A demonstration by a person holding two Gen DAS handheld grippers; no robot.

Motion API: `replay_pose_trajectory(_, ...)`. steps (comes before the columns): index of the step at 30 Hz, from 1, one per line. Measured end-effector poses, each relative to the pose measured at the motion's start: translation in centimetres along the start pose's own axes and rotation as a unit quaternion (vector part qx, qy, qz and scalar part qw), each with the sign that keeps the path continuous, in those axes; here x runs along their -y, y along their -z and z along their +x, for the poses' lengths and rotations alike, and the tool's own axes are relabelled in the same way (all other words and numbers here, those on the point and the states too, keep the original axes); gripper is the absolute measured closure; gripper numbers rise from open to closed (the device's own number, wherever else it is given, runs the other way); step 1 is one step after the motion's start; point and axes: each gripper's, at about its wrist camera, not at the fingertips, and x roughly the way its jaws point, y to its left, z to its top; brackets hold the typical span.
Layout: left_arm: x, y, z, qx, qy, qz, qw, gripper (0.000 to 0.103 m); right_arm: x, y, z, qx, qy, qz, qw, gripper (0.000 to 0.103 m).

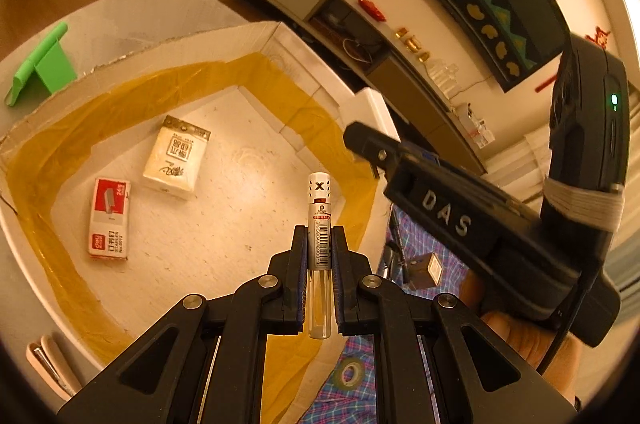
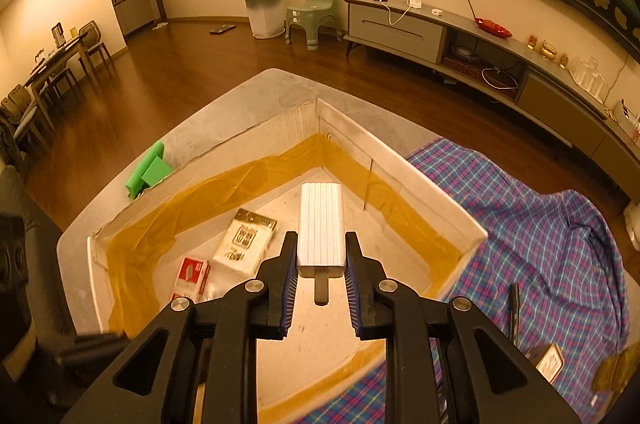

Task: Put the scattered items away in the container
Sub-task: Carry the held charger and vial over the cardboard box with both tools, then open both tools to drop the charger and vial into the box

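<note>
1. The left gripper [image 1: 320,244] is clenched on a slim pen [image 1: 319,224], light and smooth, above the white box [image 1: 256,36].
2. The right gripper [image 2: 321,256] grasps a ribbed white block [image 2: 321,228], stiff, by its flat sides, also above the box.

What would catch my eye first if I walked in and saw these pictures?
Probably the big white box lined with yellow tape. Over it the left tool grips a slim silver pen, and the right tool a ribbed white block. A red staples box and a white tissue pack already lie side by side inside it.
</note>
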Motion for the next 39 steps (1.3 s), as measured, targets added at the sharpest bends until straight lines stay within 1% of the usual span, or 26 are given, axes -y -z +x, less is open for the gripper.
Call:
replay_pose_trajectory(6,-0.3,-0.4,1.7,-0.02,0.005,-0.031,0.9993,0.093,0.2,-2.1,2.3,-0.019,0.002,-0.008,1.0,0.08)
replay_pose_trajectory(9,-0.5,-0.7,2.4,-0.028,0.0,-0.043,0.9987,0.093,0.2,-3.0,3.5,-0.028,0.004,-0.018,0.999,0.08)
replay_pose_trajectory(16,-2.3,-1.8,4.1,-0.044,-0.006,-0.094,0.9946,0.093,0.5,-4.2,6.9,-0.059,0.008,-0.03,0.998,0.08)
replay_pose_trajectory(19,-2.8,-1.8,5.0,-0.058,-0.004,-0.113,0.9919,0.093,0.0,-4.3,8.5,-0.077,0.002,-0.046,0.996,0.08)
replay_pose_trajectory(21,-3.1,-1.7,5.5,-0.062,-0.01,-0.122,0.9905,0.093,-0.7,-4.4,9.4,-0.092,-0.003,-0.062,0.994,0.08)
replay_pose_trajectory(24,-3.4,-1.8,6.0,-0.071,-0.011,-0.134,0.9884,0.093,-1.4,-4.6,10.1,-0.097,0.006,-0.084,0.992,0.08)
replay_pose_trajectory(30,-3.6,-1.6,6.8,-0.084,-0.007,-0.146,0.9857,0.093,-1.6,-5.0,11.3,-0.109,0.024,-0.092,0.989,0.08)
replay_pose_trajectory(38,-3.7,-1.5,7.1,-0.094,-0.016,-0.145,0.9848,0.094,-1.5,-4.6,12.2,-0.119,0.027,-0.091,0.988,0.08)
replay_pose_trajectory(39,-3.7,-1.5,7.2,-0.096,-0.017,-0.144,0.9847,0.092,-1.4,-4.6,12.0,-0.117,0.027,-0.09,0.989,0.079)
